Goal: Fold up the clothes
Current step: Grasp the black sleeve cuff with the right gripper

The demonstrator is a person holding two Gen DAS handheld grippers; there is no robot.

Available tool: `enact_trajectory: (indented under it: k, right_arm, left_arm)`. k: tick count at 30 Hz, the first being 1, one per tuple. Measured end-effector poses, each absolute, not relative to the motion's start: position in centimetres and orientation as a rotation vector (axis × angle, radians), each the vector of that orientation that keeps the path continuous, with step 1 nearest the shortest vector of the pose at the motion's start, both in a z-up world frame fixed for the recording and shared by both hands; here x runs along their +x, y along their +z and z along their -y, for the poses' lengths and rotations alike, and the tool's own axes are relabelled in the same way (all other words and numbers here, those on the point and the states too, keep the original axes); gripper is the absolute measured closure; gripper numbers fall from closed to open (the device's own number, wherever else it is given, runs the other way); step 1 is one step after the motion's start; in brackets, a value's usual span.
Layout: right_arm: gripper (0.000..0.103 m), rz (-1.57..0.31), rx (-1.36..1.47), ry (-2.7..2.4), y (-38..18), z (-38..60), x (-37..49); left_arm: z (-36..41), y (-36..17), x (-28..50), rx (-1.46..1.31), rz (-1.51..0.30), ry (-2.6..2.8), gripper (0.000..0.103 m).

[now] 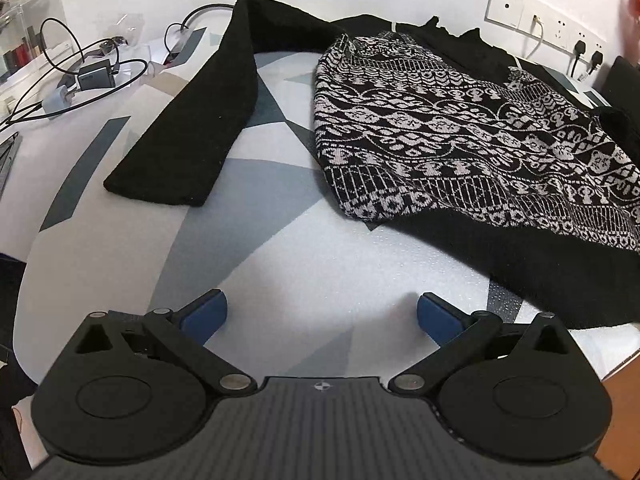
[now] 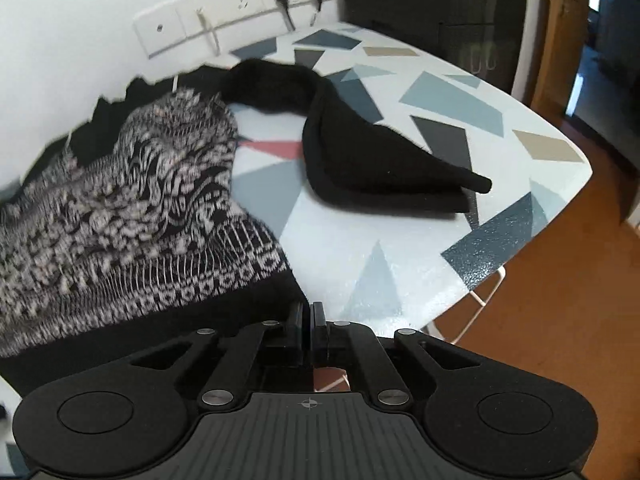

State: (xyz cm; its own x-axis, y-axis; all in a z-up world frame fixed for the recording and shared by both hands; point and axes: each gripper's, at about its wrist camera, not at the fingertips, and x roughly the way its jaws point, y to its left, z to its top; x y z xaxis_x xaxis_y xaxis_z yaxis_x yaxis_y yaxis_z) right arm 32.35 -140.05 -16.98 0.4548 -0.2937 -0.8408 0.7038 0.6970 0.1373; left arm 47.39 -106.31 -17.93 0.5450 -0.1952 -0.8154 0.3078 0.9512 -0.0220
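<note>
The right gripper [image 2: 307,320], fingers pressed together, seems to pinch the plain black hem of a black-and-white patterned knit sweater [image 2: 120,208], probably to lift that edge for a fold; the actual grip is hidden. The left gripper [image 1: 322,314] hovers spread wide over the geometric-print table [image 1: 304,264], the sweater ahead to its right, its long black sleeve [image 1: 200,120] ahead-left

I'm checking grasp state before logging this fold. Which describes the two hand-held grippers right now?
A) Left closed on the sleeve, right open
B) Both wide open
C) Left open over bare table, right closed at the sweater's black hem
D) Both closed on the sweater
C: the left hand-held gripper has its blue pads spread above the patterned table, while the right hand-held gripper has its fingers together at the sweater hem's edge.
</note>
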Motion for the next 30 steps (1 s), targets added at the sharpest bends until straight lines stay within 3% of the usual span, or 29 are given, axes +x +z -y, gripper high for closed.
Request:
enact_trajectory:
  k: [2, 3, 5, 8, 20, 26, 28, 29, 30]
  right_arm:
    - [0.092, -0.926, 0.459, -0.613, -16.9, 139.0, 33.2]
    - [0.080, -0.924, 0.426, -0.592, -16.7, 138.4, 33.6]
    - [0.071, -0.914, 0.378, -0.552, -16.3, 137.4, 34.2]
    - [0.068, -0.897, 0.356, -0.501, -16.0, 136.4, 35.2]
    - [0.068, -0.734, 0.634, -0.616, -12.6, 141.5, 42.1]
    - [0.066, -0.729, 0.473, -0.670, -14.9, 146.1, 50.6]
    - [0.070, -0.742, 0.447, -0.700, -16.4, 148.3, 52.4]
    - [0.076, -0.755, 0.449, -0.689, -17.1, 149.0, 53.1]
    - [0.090, -0.771, 0.453, -0.672, -17.8, 149.7, 53.8]
  left_arm:
    - [106.2, -17.9, 47.7, 0.126, -0.953, -0.301, 0.000]
    - [106.2, -17.8, 47.7, 0.123, -0.961, -0.297, 0.000]
    - [106.3, -17.7, 48.1, 0.122, -0.988, -0.289, 0.000]
    - [106.4, -17.5, 49.3, 0.111, -1.041, -0.272, 0.000]
    - [108.4, -17.1, 52.9, 0.011, -1.060, -0.156, 0.000]
    - [110.3, -16.9, 54.4, -0.016, -1.068, -0.103, 0.000]
    - [110.8, -16.8, 54.5, -0.018, -1.082, -0.102, 0.000]
    - [111.0, -16.7, 54.6, -0.019, -1.090, -0.102, 0.001]
    - [111.3, -16.7, 54.7, -0.019, -1.097, -0.102, 0.003]
